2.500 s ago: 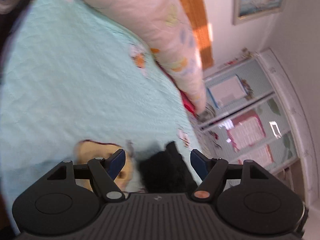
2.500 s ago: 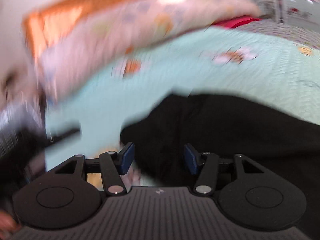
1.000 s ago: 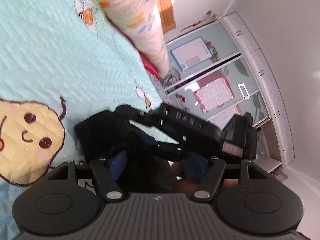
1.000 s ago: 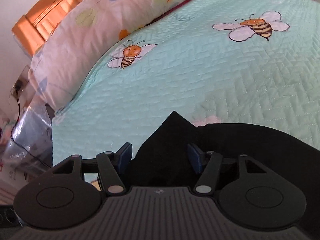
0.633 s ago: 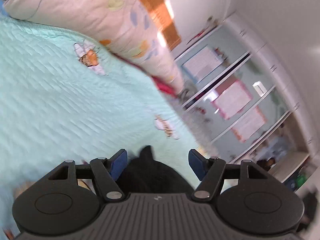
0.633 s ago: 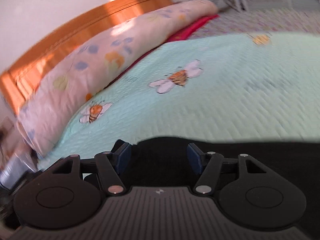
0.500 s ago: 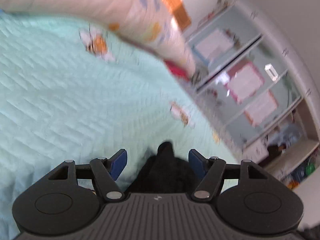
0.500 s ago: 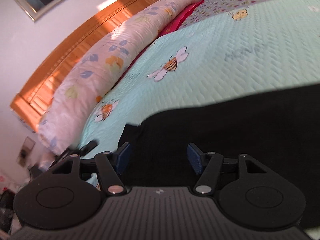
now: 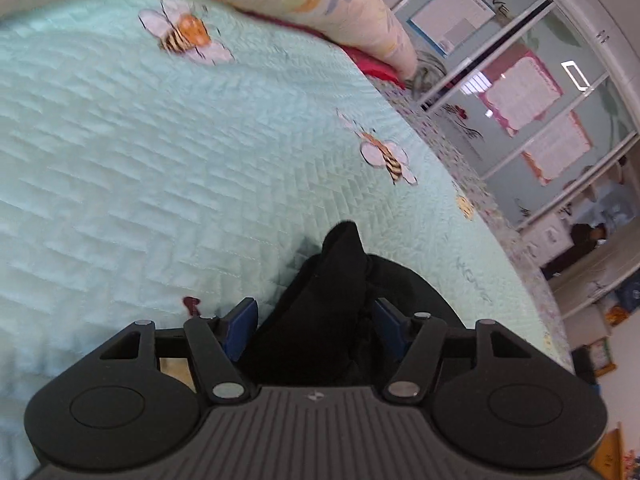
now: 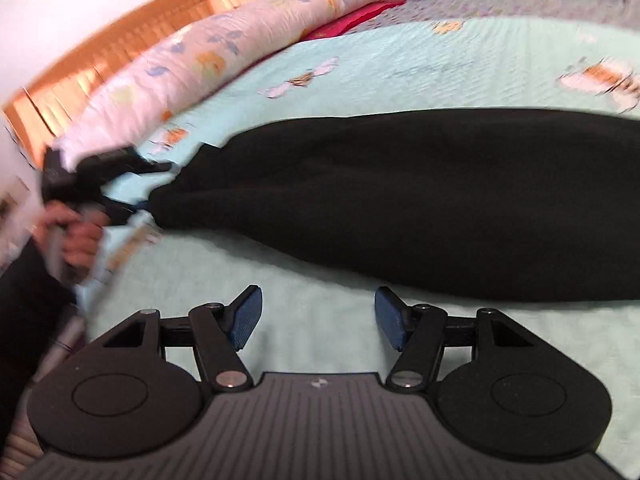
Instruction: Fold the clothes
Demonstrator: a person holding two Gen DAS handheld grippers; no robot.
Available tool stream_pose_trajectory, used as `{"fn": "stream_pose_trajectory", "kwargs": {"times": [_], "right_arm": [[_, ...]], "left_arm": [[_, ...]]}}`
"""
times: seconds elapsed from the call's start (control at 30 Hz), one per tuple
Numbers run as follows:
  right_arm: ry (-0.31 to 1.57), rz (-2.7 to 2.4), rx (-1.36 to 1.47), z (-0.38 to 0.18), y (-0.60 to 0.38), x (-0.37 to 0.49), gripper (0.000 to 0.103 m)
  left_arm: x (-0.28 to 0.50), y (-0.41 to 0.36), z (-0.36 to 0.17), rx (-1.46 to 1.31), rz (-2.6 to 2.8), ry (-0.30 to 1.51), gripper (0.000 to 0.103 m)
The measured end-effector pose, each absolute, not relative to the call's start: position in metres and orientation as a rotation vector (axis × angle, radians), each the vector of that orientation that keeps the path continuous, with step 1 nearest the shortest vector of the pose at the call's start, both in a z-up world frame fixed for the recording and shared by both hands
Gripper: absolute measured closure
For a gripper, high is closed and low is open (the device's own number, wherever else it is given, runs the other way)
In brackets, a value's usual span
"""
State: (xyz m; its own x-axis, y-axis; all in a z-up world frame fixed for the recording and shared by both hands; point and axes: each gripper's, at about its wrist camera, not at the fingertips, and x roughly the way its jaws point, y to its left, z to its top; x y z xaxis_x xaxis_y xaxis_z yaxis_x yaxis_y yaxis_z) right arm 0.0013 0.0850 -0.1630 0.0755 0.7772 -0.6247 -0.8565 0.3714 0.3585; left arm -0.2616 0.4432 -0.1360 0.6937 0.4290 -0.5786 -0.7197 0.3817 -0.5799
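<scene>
A black garment (image 10: pixel 420 204) lies stretched across the mint bee quilt (image 10: pixel 320 276). In the left wrist view one bunched end of the black garment (image 9: pixel 328 308) rises between the blue pads and fills the gap. My left gripper (image 9: pixel 314 324) is closing its jaws on that end. The right wrist view shows the left gripper (image 10: pixel 138 202) at the garment's left end, with a hand (image 10: pixel 76 240) holding it. My right gripper (image 10: pixel 318 322) is open and holds nothing; it hangs over bare quilt a little short of the garment's near edge.
A long floral pillow (image 10: pixel 224 52) lies along the wooden headboard (image 10: pixel 160 28), with a red cloth (image 10: pixel 352 20) beside it. Glass cupboard doors (image 9: pixel 520 92) stand past the bed's far side. The quilt (image 9: pixel 160 160) beyond the garment is bare.
The right gripper no longer has cloth between its pads and has drawn back, so the whole garment now lies ahead of it. The left gripper swung and rose a little, cloth still in it.
</scene>
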Motion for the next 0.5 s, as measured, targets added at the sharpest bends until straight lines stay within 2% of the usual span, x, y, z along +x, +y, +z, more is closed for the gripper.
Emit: {"fn": "stream_pose_trajectory", "kwargs": {"times": [0.17, 0.23, 0.4, 0.5], "right_arm": [[0.834, 1.082, -0.003, -0.173, 0.044, 0.032, 0.040], [0.826, 1.068, 0.074, -0.173, 0.042, 0.045, 0.040], [0.665, 1.051, 0.226, -0.149, 0.051, 0.076, 0.040], [0.722, 1.027, 0.365, -0.149, 0.050, 0.102, 0.039]], "left_arm": [[-0.275, 0.395, -0.100, -0.849, 0.760, 0.275, 0.037], [-0.265, 0.375, -0.101, -0.857, 0.716, 0.304, 0.037], [-0.225, 0.338, -0.121, -0.875, 0.618, 0.417, 0.037], [-0.203, 0.329, -0.131, -0.896, 0.595, 0.463, 0.037]]}}
